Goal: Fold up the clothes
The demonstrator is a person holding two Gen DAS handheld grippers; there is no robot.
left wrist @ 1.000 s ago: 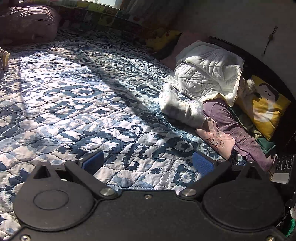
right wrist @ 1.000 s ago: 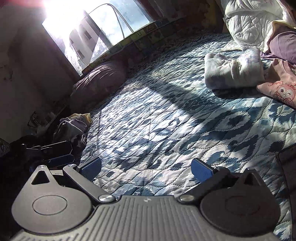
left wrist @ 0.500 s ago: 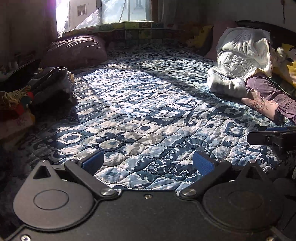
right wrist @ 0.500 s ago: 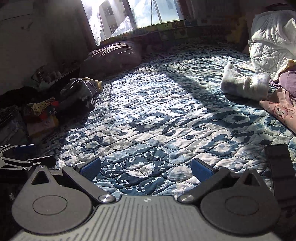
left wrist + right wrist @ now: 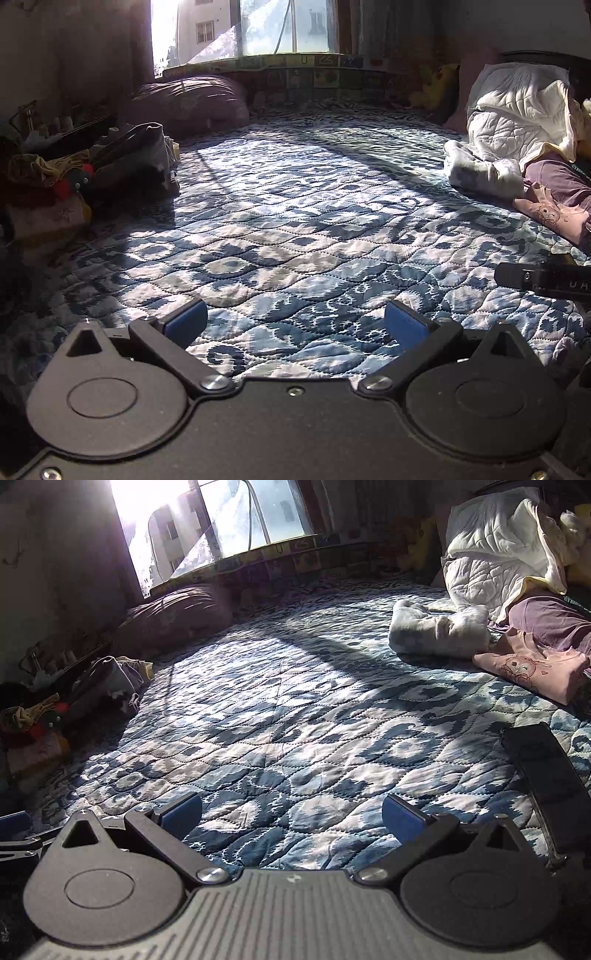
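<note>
- Two grippers are hovering low over the bed, the left gripper (image 5: 293, 323) and the right gripper (image 5: 291, 812), each with jaws spread wide and nothing between the blue pads.
- Only the left view is showing the other tool side-on, a dark bar poking in at the right edge; the right view is catching a blue pad and black linkage at its lower left edge, plus a dark strap (image 5: 546, 775) lying on the quilt to the right.
- Both views are taking in the clothes pile (image 5: 92, 173) at the left edge of the bed, well apart from either pair of jaws and off to their left.
- More garments are lying far right: a pale rolled fleece (image 5: 439, 631), a pink shirt (image 5: 528, 672) with a cartoon print just beside it, and a purple garment (image 5: 546, 620) behind, all well ahead of the jaws.
- A white quilted blanket (image 5: 517, 114) is heaping up behind those.
- The blue-and-white patterned quilt (image 5: 295, 229) is covering the bed, sunlight and shadow striping across it.
- A purple cushion (image 5: 192, 103) is sitting below the bright window (image 5: 258, 33) at the far side.
</note>
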